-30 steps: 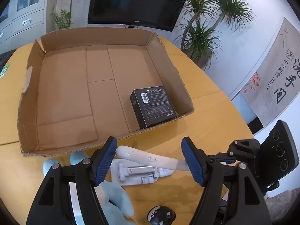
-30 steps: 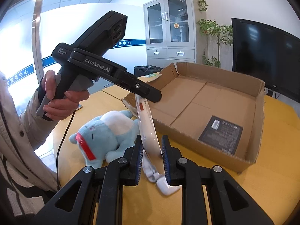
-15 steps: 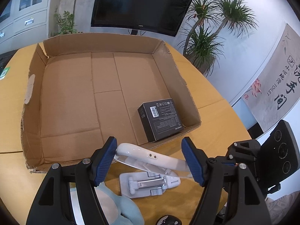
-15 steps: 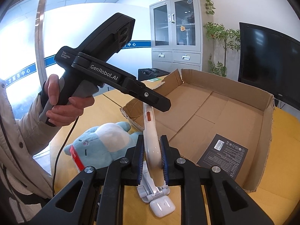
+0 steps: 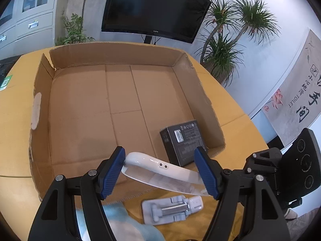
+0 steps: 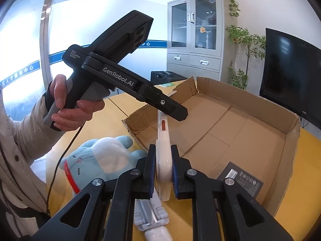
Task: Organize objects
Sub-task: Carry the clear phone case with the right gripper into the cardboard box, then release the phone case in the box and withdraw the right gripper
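Left wrist view: a white handheld device (image 5: 160, 170) lay crosswise between the blue pads of the left gripper (image 5: 162, 173), one end against the left pad, the other reaching the right pad. The jaws stood about half apart, spanning the device's length; whether the pads truly pressed on it could not be told. Beyond it sat an open cardboard box (image 5: 202, 94) holding a black carton (image 5: 183, 142) near its right corner, on a yellow table (image 5: 238, 128). Below, a grey holder (image 5: 172, 208) lay on the table beside a blue plush toy (image 5: 120, 221). Compared with a second before, the box filled more of the view and the device hung over its near wall. Right wrist view: the right gripper (image 6: 163, 173) was clenched on the same device's rounded end, which rose upright between its pads toward the left gripper held in a person's hand (image 6: 68, 108). Its jaws had just been closing on the device. The plush toy lay left, the box right.
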Demonstrator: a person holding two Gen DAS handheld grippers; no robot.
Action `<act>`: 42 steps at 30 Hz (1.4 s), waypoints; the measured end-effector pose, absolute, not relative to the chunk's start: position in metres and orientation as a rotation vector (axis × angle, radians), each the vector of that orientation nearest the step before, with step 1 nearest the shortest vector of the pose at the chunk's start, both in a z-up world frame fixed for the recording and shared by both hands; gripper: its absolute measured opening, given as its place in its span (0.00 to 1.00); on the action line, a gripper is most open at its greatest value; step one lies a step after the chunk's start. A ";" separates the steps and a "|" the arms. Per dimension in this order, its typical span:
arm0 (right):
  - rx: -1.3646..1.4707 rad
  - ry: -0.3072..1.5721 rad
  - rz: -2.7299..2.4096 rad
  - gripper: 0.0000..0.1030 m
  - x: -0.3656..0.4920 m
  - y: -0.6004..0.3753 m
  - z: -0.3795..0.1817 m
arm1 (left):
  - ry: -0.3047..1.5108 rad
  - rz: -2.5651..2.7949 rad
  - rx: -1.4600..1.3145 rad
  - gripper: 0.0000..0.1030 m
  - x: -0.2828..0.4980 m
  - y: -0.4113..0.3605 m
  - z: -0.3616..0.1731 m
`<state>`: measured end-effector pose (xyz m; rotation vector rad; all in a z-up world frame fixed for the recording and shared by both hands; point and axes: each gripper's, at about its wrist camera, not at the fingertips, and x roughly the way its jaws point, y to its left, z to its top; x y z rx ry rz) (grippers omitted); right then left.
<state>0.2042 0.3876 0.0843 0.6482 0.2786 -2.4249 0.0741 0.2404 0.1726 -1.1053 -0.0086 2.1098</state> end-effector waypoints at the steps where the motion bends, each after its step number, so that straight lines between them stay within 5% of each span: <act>1: 0.652 0.280 -2.418 0.11 0.199 0.388 0.084 | -0.014 2.109 -1.109 0.68 0.069 0.240 0.171; 38: 0.986 0.298 -2.329 0.18 0.089 0.400 0.020 | -0.156 2.192 -1.344 0.70 -0.004 0.203 0.097; 41: 0.969 0.262 -2.395 0.42 0.092 0.409 0.029 | -0.161 2.231 -1.311 0.76 0.003 0.199 0.108; 42: 0.955 0.247 -2.425 0.58 0.096 0.413 0.034 | -0.162 2.240 -1.306 0.76 0.007 0.198 0.111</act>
